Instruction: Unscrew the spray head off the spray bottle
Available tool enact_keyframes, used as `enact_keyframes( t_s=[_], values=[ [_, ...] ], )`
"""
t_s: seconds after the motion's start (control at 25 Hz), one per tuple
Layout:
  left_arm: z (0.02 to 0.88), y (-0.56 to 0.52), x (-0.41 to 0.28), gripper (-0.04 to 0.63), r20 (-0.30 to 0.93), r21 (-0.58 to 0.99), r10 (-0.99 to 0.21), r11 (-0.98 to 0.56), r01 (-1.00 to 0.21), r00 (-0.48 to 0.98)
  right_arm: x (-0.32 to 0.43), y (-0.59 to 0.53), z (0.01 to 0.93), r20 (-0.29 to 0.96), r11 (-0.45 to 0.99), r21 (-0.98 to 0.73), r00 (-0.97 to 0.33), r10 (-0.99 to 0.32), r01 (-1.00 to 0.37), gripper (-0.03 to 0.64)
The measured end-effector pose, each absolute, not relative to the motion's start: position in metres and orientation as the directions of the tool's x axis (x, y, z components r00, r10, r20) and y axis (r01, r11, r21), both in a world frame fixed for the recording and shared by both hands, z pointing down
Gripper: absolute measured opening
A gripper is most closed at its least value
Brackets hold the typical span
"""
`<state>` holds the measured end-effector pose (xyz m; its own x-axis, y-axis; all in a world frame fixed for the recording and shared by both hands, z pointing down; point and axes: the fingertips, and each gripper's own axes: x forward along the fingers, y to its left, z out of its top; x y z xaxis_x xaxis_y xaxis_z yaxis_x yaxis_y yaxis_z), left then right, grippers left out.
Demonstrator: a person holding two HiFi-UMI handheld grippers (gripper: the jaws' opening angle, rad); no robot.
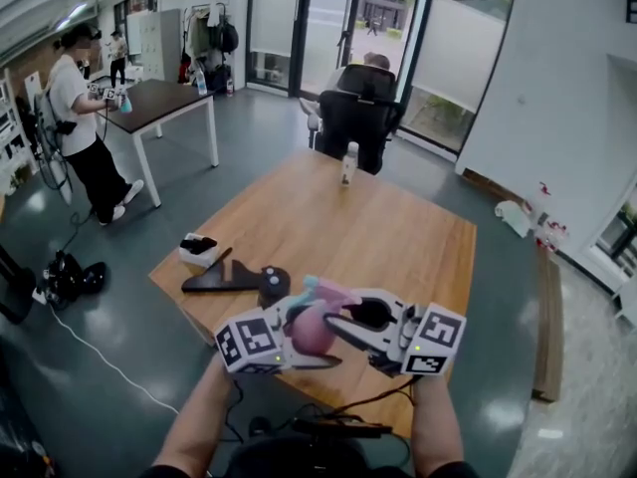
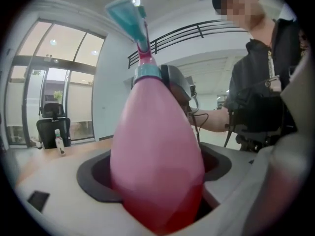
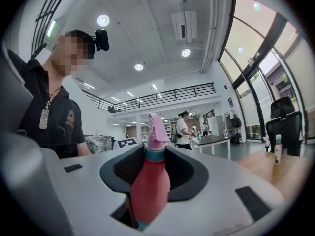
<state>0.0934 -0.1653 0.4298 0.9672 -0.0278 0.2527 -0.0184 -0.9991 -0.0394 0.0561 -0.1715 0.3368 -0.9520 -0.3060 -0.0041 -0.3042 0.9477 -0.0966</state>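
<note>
Jaws on left gripper are clamped round the fat pink body of the spray bottle, held upright just above the near edge of the table. Right gripper faces it from the other side; its own view shows the bottle's lower body wedged in the slot between its jaws, so it reads as gripped too, though the contact point sits at the frame edge. Spray head is on, teal collar seated on the neck. Lower part of the bottle looks darker red, could be liquid, can't confirm. Small white bottle stands at the far table edge, contents unreadable. White tray at the left edge holds a dark object, too small to identify; black parts lie just beside it. In the head view both grippers cover the bottle's base and most of the collar.
</note>
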Motion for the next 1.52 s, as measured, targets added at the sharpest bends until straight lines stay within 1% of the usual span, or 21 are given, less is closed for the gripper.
enact_keyframes(
  t_s=[0.2, 0.28, 0.44, 0.6, 0.8, 0.96, 1.04, 1.36, 1.52],
  values=[
    [0.433, -0.196, 0.093, 0.442, 0.262, -0.068, -0.214, -0.977, -0.204, 0.941, 0.061, -0.193, 0.341, 0.017, 0.884, -0.132, -0.893, -0.45, -0.448, 0.139],
    [0.431, -0.206, 0.09, 0.442, 0.248, -0.075, -0.286, -0.958, -0.276, 0.926, 0.065, -0.199, 0.342, 0.009, 0.855, -0.158, -0.867, -0.498, -0.493, 0.155],
    [0.431, -0.226, 0.084, 0.442, 0.26, -0.129, -0.427, -0.904, -0.407, 0.866, 0.067, -0.207, 0.342, 0.017, 0.782, -0.209, -0.801, -0.598, -0.588, 0.155],
    [0.438, -0.235, 0.081, 0.442, 0.288, -0.175, -0.511, -0.86, -0.48, 0.81, 0.059, -0.209, 0.345, 0.06, 0.736, -0.193, -0.757, -0.651, -0.648, 0.155],
    [0.441, -0.237, 0.077, 0.442, 0.304, -0.199, -0.543, -0.84, -0.505, 0.783, 0.055, -0.212, 0.347, 0.099, 0.701, -0.154, -0.716, -0.691, -0.697, 0.155],
    [0.44, -0.233, 0.076, 0.442, 0.302, -0.194, -0.52, -0.854, -0.483, 0.799, 0.054, -0.211, 0.346, 0.096, 0.72, -0.145, -0.734, -0.673, -0.679, 0.146],
    [0.437, -0.226, 0.078, 0.442, 0.3, -0.18, -0.475, -0.88, -0.439, 0.827, 0.055, -0.205, 0.344, 0.086, 0.758, -0.143, -0.771, -0.631, -0.637, 0.139],
    [0.429, -0.18, 0.087, 0.442, 0.28, -0.079, -0.142, -0.989, -0.125, 0.949, 0.058, -0.177, 0.339, 0.051, 0.917, -0.113, -0.923, -0.38, -0.384, 0.133],
    [0.426, -0.159, 0.089, 0.442, 0.253, -0.054, -0.021, -0.999, -0.007, 0.967, 0.059, -0.163, 0.338, 0.024, 0.957, -0.093, -0.962, -0.272, -0.273, 0.133]
  ],
)
